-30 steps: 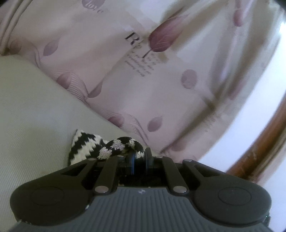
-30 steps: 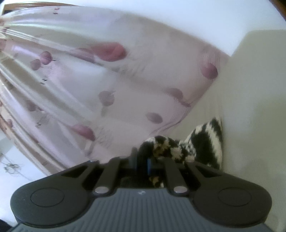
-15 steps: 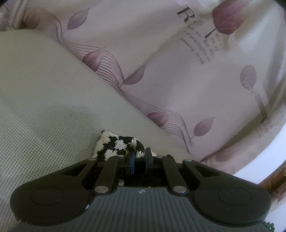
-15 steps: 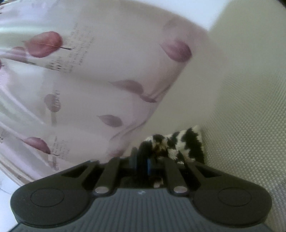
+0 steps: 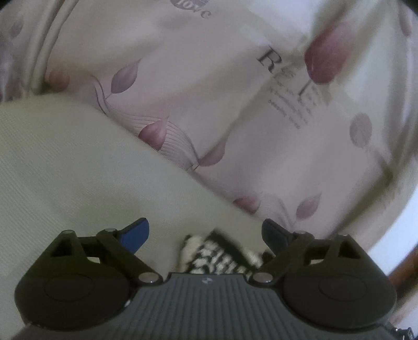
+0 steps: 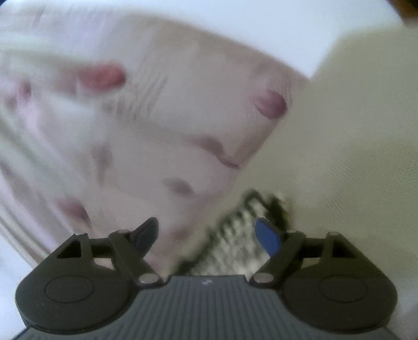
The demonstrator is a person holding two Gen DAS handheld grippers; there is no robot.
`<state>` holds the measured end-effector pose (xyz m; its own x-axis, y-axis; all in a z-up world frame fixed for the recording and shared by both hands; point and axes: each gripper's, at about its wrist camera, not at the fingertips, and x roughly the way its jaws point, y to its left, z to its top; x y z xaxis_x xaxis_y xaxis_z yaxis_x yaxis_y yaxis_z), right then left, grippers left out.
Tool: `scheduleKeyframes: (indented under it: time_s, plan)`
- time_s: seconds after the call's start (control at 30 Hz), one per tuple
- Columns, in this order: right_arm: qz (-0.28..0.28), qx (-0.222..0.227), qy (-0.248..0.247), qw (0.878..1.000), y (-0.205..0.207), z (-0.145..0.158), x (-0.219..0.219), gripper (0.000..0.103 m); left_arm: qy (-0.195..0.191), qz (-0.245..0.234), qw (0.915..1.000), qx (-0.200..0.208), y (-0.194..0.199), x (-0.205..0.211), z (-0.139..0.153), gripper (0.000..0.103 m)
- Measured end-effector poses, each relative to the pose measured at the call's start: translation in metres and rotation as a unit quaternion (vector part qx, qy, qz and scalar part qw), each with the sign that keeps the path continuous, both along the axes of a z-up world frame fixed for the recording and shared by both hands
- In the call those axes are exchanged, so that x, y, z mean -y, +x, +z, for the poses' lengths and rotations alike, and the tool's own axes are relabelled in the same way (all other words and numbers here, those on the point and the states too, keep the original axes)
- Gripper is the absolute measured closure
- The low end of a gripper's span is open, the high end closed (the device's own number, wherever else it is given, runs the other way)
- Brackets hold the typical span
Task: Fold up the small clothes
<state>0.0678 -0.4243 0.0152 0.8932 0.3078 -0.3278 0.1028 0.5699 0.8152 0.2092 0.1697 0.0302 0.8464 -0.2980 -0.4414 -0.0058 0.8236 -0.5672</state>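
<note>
Left wrist view — the knitted garment (image 5: 219, 257) lies on the cloth-covered surface (image 5: 78, 170), between the opening fingers of the left gripper (image 5: 206, 234) and clear of both. The patterned curtain (image 5: 235, 104) hangs behind and to the right. Right wrist view — the garment (image 6: 235, 235) lies between the right gripper (image 6: 209, 232) fingers, which are opening; curtain (image 6: 130, 130) left, surface (image 6: 352, 157) right.

Pale beige surface (image 5: 65, 167), pink leaf-print curtain (image 5: 209, 104), white wall (image 6: 235, 15)
</note>
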Motion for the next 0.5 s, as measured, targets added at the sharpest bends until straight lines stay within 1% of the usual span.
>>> scheduleKeyframes:
  time_s: [0.03, 0.07, 0.13, 0.17, 0.2, 0.23, 0.27, 0.3, 0.33, 0.37, 0.4, 0.43, 0.5]
  plan:
    - [0.010, -0.017, -0.045, 0.999, -0.011, 0.004, -0.007, 0.021, 0.010, -0.013, 0.9998, -0.013, -0.003, -0.002, -0.002, 0.012]
    - [0.022, -0.028, -0.079, 0.996, -0.022, 0.005, -0.013, 0.021, 0.018, -0.031, 0.9989, -0.030, -0.005, -0.004, -0.006, 0.013]
    - [0.041, -0.053, -0.118, 0.991, -0.037, 0.002, -0.024, 0.021, 0.015, -0.058, 0.9967, -0.056, -0.014, -0.006, -0.016, 0.015]
    - [0.047, -0.061, -0.124, 0.989, -0.043, 0.000, -0.027, 0.021, 0.008, -0.073, 0.9953, -0.063, -0.018, -0.005, -0.021, 0.021]
    - [0.052, -0.063, -0.124, 0.989, -0.048, -0.003, -0.030, 0.021, 0.002, -0.086, 0.9942, -0.064, -0.022, -0.003, -0.025, 0.030]
    - [0.055, -0.061, -0.118, 0.990, -0.050, -0.004, -0.032, 0.022, 0.001, -0.094, 0.9936, -0.064, -0.025, 0.000, -0.028, 0.036]
    - [0.058, -0.058, -0.116, 0.990, -0.051, -0.003, -0.033, 0.022, 0.002, -0.104, 0.9925, -0.064, -0.027, 0.004, -0.030, 0.054]
    - [0.061, -0.056, -0.117, 0.990, -0.050, -0.002, -0.034, 0.036, 0.007, -0.120, 0.9905, -0.067, -0.026, 0.010, -0.032, 0.084]
    - [0.065, -0.057, -0.117, 0.989, -0.047, -0.001, -0.035, 0.066, 0.016, -0.134, 0.9883, -0.071, -0.027, 0.018, -0.033, 0.095]
    - [0.068, -0.063, -0.115, 0.989, -0.046, -0.001, -0.036, 0.076, 0.029, -0.132, 0.9885, -0.067, -0.032, 0.022, -0.031, 0.094]
    - [0.065, -0.074, -0.117, 0.988, -0.043, -0.003, -0.037, 0.082, 0.033, -0.128, 0.9894, -0.058, -0.037, 0.023, -0.028, 0.094]
    - [0.061, -0.082, -0.117, 0.988, -0.042, -0.003, -0.037, 0.087, 0.031, -0.128, 0.9900, -0.053, -0.042, 0.021, -0.026, 0.094]
    - [0.058, -0.074, -0.103, 0.990, -0.048, 0.002, -0.035, 0.091, 0.031, -0.119, 0.9911, -0.051, -0.050, 0.015, -0.021, 0.094]
